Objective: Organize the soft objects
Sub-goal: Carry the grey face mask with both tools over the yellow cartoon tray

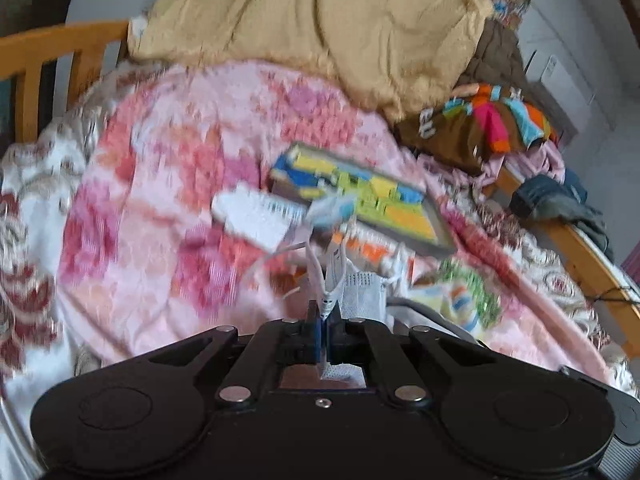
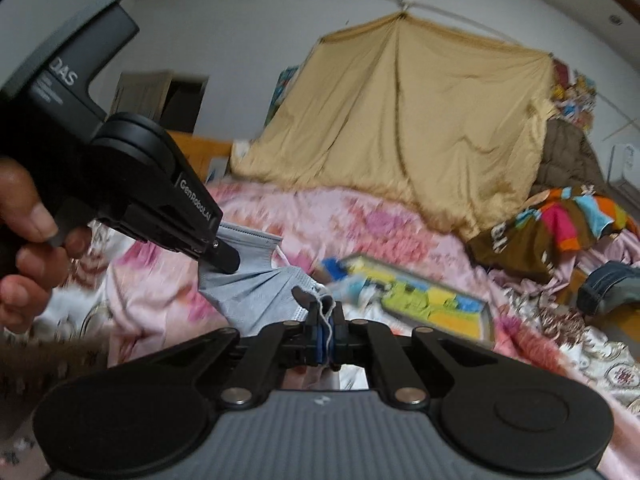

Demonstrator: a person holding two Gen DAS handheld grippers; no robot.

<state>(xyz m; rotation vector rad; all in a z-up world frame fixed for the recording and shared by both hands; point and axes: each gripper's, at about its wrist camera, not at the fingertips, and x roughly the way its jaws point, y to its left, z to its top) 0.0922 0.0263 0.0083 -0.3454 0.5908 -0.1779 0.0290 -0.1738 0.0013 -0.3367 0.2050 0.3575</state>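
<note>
A grey-blue pleated face mask (image 2: 256, 292) hangs in the air above the pink bed cover, stretched between both grippers. My right gripper (image 2: 326, 328) is shut on its right end and white ear loop. My left gripper (image 2: 224, 258) shows in the right wrist view, shut on the mask's upper left part. In the left wrist view my left gripper (image 1: 325, 316) is shut on the mask's white fabric and ear loops (image 1: 356, 292).
A pink flowered blanket (image 1: 168, 184) covers the bed. On it lie a colourful framed puzzle board (image 1: 360, 196), a white packet (image 1: 256, 216) and a small printed cloth (image 1: 464, 300). A tan sheet (image 2: 400, 120) hangs behind. Clothes (image 2: 560, 232) pile at right by the wooden bed rail (image 1: 580, 256).
</note>
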